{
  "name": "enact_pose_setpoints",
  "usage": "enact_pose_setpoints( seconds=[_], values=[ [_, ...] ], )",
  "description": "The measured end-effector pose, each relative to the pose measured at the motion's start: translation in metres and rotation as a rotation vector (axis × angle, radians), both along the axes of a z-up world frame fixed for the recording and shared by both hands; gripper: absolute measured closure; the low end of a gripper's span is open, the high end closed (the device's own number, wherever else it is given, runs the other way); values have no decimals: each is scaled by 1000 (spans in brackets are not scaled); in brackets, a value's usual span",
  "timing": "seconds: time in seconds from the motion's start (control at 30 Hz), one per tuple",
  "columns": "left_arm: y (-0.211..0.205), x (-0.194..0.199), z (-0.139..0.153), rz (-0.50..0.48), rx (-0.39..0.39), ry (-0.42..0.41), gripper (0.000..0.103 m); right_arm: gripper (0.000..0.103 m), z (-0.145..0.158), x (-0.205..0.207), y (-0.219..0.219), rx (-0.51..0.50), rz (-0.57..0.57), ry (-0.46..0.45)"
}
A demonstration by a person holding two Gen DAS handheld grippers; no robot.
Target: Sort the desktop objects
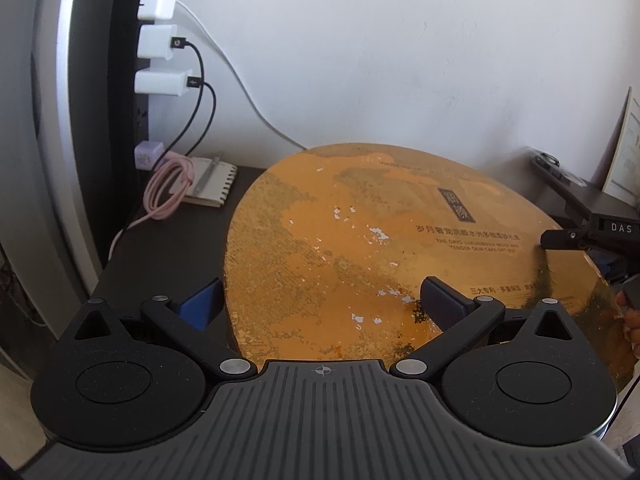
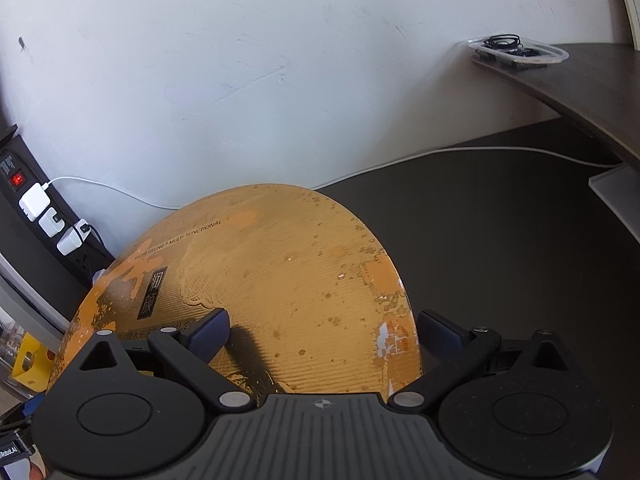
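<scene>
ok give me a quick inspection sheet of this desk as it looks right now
Surface: dark desk, mostly bare on its right side.
Job's things: worn gold box, scuffed lid, printed text, lies between both grippers.
Clutter: spiral notebook by the wall; clear tray of small items on a raised shelf.
Grippers: left gripper open, straddling the box's left edge; right gripper open, straddling the box's right edge.
Cables: coiled pink cable; white cable along the wall; black cables from the chargers.
Surroundings: white wall, power strip switched on.
</scene>
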State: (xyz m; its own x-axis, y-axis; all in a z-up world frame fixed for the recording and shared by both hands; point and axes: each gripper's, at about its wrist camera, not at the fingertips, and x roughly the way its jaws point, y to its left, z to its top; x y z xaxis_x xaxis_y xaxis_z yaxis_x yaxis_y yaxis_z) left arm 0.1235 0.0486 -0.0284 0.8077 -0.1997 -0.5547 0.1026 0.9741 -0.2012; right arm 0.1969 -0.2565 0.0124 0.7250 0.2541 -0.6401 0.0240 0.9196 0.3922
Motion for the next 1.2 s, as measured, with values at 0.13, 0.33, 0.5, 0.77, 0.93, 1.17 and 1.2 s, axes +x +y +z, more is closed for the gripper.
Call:
enact_pose_setpoints(
  seconds=[0.13, 0.33, 0.5, 0.77, 0.93, 1.17, 1.2],
  values=[
    [6, 0, 4, 3, 10, -15, 1, 1, 14, -15, -7, 57, -44, -93],
    [17, -24, 21, 46, 68, -45, 0, 0, 42, -65, -1, 3, -19, -179],
    [9, -53, 30, 92, 213, -3, 0, 0, 45, -116, 11, -45, 63, -211],
    [-4, -96, 34, 101, 351, 74, 0, 0, 30, -168, 20, -54, 70, -191],
    [-1, -110, 35, 94, 304, 119, 0, 0, 25, -186, 23, -81, 62, -169],
    [0, -115, 36, 105, 295, 144, 0, 0, 26, -198, 24, -85, 39, -174],
    [0, -115, 36, 104, 298, 146, 0, 0, 26, -199, 24, -85, 32, -175]
  ],
)
